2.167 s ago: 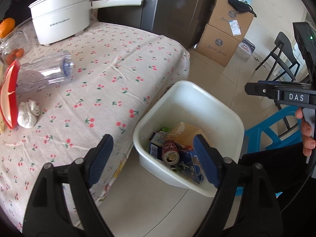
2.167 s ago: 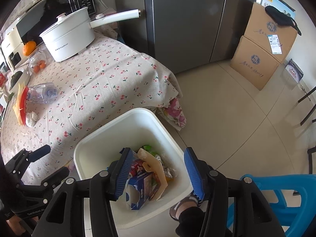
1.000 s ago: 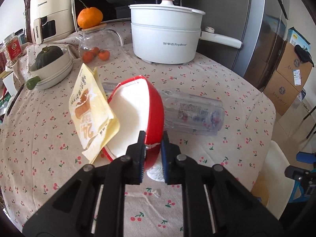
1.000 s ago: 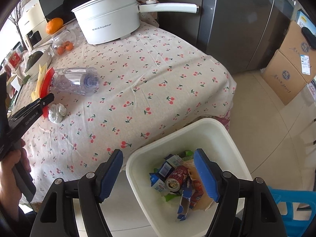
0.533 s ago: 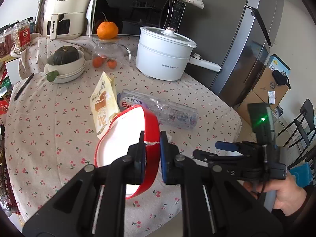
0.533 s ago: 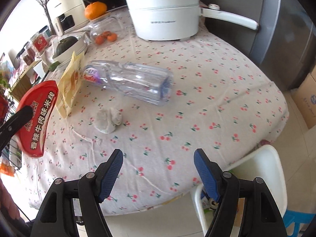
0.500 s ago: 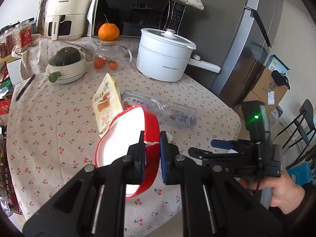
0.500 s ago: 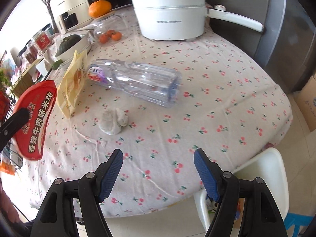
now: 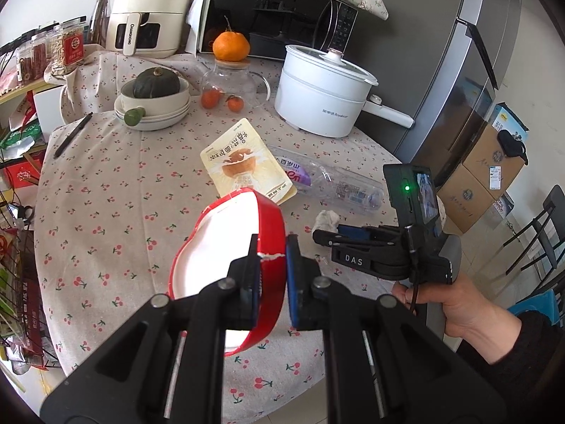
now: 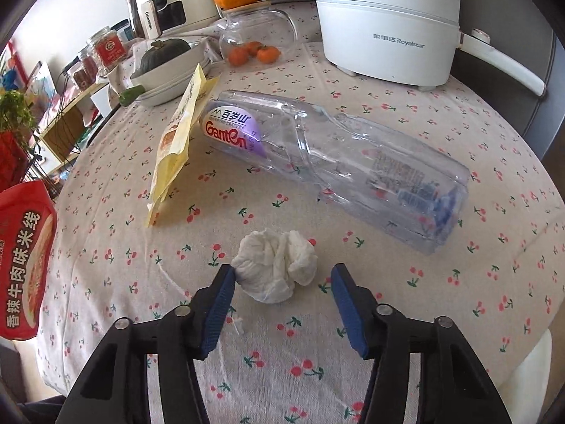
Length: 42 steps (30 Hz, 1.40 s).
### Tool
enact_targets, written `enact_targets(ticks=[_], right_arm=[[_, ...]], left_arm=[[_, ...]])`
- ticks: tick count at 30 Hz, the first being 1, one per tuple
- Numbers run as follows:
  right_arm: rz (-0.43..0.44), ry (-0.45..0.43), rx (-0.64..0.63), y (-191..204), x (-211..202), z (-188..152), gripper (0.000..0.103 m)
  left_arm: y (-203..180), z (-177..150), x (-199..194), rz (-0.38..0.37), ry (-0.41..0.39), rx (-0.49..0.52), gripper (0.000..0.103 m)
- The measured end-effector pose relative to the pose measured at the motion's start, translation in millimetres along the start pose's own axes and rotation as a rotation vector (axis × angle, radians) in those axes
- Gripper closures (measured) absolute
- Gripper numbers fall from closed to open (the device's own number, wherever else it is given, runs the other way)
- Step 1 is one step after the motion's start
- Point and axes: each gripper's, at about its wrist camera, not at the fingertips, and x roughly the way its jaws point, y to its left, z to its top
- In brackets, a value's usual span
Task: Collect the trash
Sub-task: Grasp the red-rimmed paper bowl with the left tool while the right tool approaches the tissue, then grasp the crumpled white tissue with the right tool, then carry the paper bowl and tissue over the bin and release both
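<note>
While the left gripper (image 9: 271,259) pinches the red-rimmed white noodle bowl (image 9: 226,268) aloft, the right gripper (image 10: 280,284) closes around the crumpled white tissue (image 10: 277,270), seemingly ungripped; clear plastic bottle (image 10: 335,166) and yellow pouch (image 9: 247,164) remain on the table.

Both grippers are built of matte black plastic, with two angular fingers joined by silver round-headed pivot screws. The left gripper (image 9: 271,259) is fitted with blue ribbed pads, and thin bright metal rods are seen running along slots in its finger arms. The right gripper (image 10: 280,295) carries the same blue ribbed pads on black fingers. On its side, white letters "DAS" are printed on a black bar, and a black box with a lit green lamp and a small screen is mounted above, with a thin black cable hanging down. A black sleeve (image 9: 529,339) is worn at the wrist.
</note>
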Motion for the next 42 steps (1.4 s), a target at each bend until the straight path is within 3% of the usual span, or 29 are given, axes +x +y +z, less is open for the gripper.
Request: enact_targets(ticks=[1, 3, 10, 16, 28, 42], right_arm=[[0.004, -0.006, -0.014, 3.3, 0.1, 0.2, 0.070], [-0.019, -0.014, -0.058, 9.9, -2.2, -1.0, 0.074], [-0.016, -0.035, -0.039, 5.1, -33.9, -4.2, 0.075], [-0.005, -0.059, 0.069, -27.2, -82.3, -12.2, 0.075], [-0.079, -0.109, 0.213, -101.2, -175.2, -57.2, 0.075], [-0.168, -0.084, 0.355, -187.2, -213.9, -125.0, 0.074]], left_arm=[[-0.8, -0.1, 0.0, -0.001, 0.000, 0.002, 0.090], [-3.3, 0.5, 0.3, -0.004, 0.000, 0.006, 0.090], [-18.0, 0.9, 1.1, -0.020, -0.005, 0.032, 0.089], [-39.5, -3.5, 1.7, -0.057, 0.001, 0.059, 0.090], [-120.8, -24.7, 16.1, -0.173, 0.046, 0.195, 0.089], [-225.7, -49.9, 43.6, -0.344, 0.089, 0.365, 0.090]])
